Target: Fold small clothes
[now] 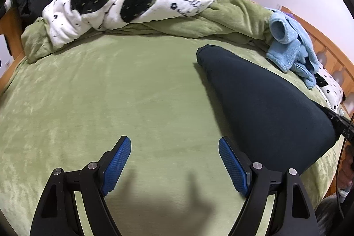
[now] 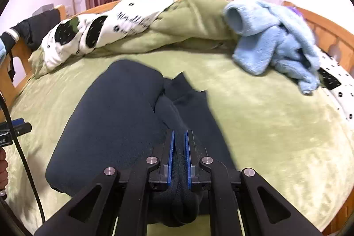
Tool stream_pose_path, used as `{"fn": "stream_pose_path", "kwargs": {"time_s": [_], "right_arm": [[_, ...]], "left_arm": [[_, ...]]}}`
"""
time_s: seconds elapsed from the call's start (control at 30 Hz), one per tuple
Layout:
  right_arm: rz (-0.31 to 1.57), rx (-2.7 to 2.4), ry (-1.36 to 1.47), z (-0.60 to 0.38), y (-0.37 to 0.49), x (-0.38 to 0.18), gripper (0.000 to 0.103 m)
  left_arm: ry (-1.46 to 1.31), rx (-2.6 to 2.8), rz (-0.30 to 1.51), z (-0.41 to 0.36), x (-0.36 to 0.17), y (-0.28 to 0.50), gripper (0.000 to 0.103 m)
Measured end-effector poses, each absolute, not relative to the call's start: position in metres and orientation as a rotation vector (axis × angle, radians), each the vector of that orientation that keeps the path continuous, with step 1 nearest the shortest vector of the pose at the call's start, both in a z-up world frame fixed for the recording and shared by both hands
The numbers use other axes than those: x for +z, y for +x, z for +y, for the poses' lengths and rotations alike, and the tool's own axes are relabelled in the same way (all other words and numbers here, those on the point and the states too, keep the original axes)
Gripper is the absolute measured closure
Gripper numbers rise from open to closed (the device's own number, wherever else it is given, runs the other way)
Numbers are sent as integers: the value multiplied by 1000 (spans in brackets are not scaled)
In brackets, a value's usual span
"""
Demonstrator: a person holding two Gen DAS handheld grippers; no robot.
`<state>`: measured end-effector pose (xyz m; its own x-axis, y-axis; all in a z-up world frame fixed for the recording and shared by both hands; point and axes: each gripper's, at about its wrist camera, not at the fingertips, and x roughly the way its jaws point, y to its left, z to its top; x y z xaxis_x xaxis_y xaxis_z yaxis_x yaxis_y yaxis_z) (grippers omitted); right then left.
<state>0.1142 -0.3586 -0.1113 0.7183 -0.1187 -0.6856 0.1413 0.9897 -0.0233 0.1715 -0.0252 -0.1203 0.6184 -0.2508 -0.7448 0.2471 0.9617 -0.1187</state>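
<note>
Right wrist view: right gripper pinches a bunched fold of the dark navy garment, smooth and matte, lying on the green bedspread. Its long axis runs away toward the bed's far side. Left gripper hangs spread wide and empty beside it.

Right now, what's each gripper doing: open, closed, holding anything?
Left gripper: open, empty, above the green bedcover.
Right gripper: shut on a bunched fold of the dark garment.

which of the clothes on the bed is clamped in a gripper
The dark navy garment; the right gripper pinches its bunched edge. The light blue fleece lies untouched by the rail.
</note>
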Motion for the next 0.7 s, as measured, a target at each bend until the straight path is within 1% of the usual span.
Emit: {"fn": "stream_pose_path", "kwargs": {"time_s": [0.07,0.17,0.27,0.3,0.37,0.47,0.5,0.53,0.6,0.7], "right_arm": [[744,-170,21,-373,107,-107,94],[773,-208,-1,-392,101,-118,94],[854,-247,-15,-407,105,-147,94],[913,-248,12,-414,110,-161,94],[958,-242,41,-418,114,-173,92],[943,-199,28,-416,115,-167,82],[921,-184,32,-417,114,-159,69],[895,-180,38,-417,114,-152,59],[842,-168,47,-418,119,-135,57],[833,-134,51,-415,140,-122,58]], "left_arm": [[5,-301,852,-36,-119,169,23],[13,-318,849,-49,-118,169,23],[9,-326,857,-57,-119,170,23],[8,-328,861,-60,-119,171,23],[12,-328,865,-64,-120,172,23],[14,-327,868,-68,-120,175,23],[13,-325,868,-68,-120,176,23],[11,-323,868,-69,-120,176,23],[3,-322,870,-71,-119,180,23],[-8,-322,866,-76,-119,186,23]]}}
